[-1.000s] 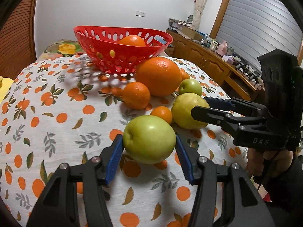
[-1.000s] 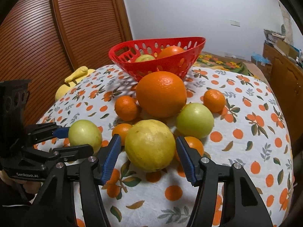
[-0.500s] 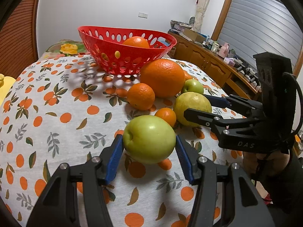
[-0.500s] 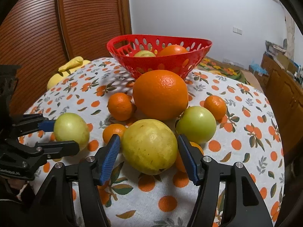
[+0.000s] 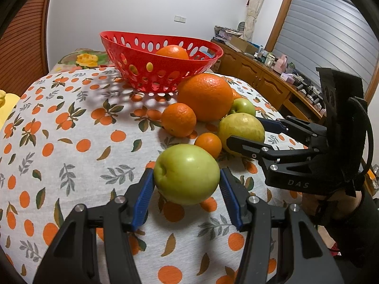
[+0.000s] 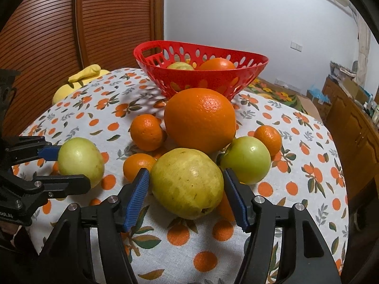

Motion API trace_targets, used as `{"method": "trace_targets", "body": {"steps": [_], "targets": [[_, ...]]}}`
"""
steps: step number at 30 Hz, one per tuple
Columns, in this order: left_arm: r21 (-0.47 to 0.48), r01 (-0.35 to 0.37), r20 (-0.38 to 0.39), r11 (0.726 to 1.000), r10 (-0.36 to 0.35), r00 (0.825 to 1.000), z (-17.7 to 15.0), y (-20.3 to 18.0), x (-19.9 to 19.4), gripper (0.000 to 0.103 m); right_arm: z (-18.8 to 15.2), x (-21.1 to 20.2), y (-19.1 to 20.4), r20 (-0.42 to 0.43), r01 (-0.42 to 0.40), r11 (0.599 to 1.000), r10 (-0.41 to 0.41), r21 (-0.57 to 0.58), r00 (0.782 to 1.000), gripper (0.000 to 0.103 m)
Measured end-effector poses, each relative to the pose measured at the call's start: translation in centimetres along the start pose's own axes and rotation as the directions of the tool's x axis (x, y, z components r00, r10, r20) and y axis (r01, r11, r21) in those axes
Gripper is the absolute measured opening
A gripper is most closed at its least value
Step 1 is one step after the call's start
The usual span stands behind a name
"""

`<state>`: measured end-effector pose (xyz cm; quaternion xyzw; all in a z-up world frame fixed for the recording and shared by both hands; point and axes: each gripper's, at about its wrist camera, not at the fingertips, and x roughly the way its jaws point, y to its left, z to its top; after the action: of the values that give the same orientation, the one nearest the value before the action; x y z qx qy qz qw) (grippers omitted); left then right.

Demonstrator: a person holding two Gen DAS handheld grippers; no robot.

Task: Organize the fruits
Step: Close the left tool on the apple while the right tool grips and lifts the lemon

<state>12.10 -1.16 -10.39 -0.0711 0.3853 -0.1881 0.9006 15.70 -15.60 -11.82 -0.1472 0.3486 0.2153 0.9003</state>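
My left gripper (image 5: pixel 187 184) is shut on a green apple (image 5: pixel 187 174), seen in the right wrist view too (image 6: pixel 80 161). My right gripper (image 6: pixel 187 189) is shut on a yellow-green pear (image 6: pixel 187 182), which also shows in the left wrist view (image 5: pixel 240 129). A red perforated basket (image 5: pixel 151 71) stands at the back of the table with an orange (image 5: pixel 173 52) and a pale fruit (image 6: pixel 180 65) inside. A big orange (image 6: pixel 200 119), small oranges (image 6: pixel 146 132) and another green apple (image 6: pixel 246 159) lie in front of it.
The table wears a white cloth printed with oranges (image 5: pixel 59 146). A yellow object (image 6: pixel 83 75) sits past its left edge, by a wooden slatted door (image 6: pixel 47 23). A wooden sideboard with clutter (image 5: pixel 260 75) runs along the right wall.
Both grippers have lifted slightly with their fruits and tilted so the basket rim appears higher and closer. The jaws stay shut on the apple and the pear.
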Motion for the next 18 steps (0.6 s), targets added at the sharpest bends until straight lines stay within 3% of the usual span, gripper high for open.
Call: {"method": "trace_targets", "body": {"steps": [18], "targets": [[-0.006, -0.011, 0.048, 1.0, 0.011, 0.999, 1.8, 0.9, -0.8, 0.054, 1.3, -2.5, -1.3, 0.076, -0.128, 0.988, 0.122, 0.089, 0.99, 0.064]]}}
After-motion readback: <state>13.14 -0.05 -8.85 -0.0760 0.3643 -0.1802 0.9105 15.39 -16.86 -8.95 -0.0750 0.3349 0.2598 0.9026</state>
